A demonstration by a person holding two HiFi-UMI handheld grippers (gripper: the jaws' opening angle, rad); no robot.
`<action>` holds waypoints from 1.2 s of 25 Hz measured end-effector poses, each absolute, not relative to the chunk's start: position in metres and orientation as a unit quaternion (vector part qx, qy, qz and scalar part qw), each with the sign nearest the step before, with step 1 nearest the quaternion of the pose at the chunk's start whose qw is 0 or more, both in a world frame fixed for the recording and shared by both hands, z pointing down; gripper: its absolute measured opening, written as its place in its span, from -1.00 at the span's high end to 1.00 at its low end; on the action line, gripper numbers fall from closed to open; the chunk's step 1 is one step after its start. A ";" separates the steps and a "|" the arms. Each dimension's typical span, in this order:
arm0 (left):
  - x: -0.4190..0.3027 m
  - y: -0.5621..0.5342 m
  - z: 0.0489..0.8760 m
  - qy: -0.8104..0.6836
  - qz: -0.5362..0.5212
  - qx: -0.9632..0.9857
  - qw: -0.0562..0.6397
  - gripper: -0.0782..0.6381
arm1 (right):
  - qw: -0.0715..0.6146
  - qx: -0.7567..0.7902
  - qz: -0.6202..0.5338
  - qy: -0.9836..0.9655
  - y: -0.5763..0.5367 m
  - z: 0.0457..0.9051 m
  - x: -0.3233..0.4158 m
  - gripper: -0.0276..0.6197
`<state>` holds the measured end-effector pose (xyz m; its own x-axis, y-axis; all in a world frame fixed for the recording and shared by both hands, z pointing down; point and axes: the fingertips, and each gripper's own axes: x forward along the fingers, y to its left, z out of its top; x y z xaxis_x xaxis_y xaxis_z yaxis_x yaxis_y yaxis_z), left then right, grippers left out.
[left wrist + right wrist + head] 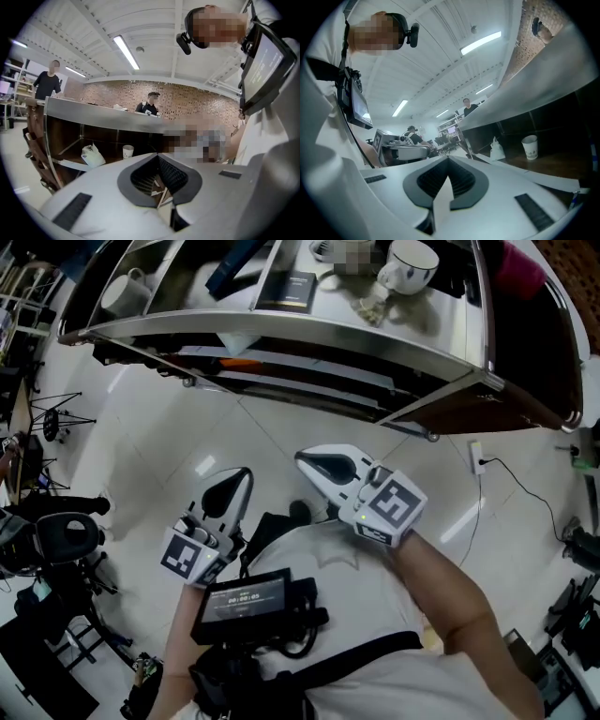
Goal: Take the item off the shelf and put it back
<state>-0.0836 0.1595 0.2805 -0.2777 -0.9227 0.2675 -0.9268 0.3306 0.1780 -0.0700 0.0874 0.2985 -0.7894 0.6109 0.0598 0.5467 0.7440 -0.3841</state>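
Both grippers are held close to the person's chest, below the metal shelf unit (281, 338), pointing up and away from it. My left gripper (230, 488) is shut with nothing between its jaws; its tips meet in the left gripper view (157, 158). My right gripper (317, 463) is also shut and empty, its tips touching in the right gripper view (449, 161). On the top shelf stand a white mug (412, 263) and a dark flat box (291, 287). A lower shelf holds a paper cup (128, 151) (530, 146) and a white bag (93, 157) (497, 149).
A tablet-like screen (242, 601) hangs on the person's chest. A black chair (56, 535) stands at the left, and a cable with a plug (478, 460) lies on the tiled floor at the right. Other people stand behind the shelf unit (150, 104).
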 end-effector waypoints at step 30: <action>-0.177 0.051 0.416 -0.784 0.068 0.580 0.211 0.62 | 0.076 -0.043 0.277 -0.957 0.014 0.372 -0.057 0.90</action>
<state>-0.1770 0.0505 0.4161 -0.2381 -0.8806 0.4097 -0.9380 0.3178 0.1380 -0.0566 0.0138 0.3719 -0.9846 0.1254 0.1220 0.0408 0.8428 -0.5367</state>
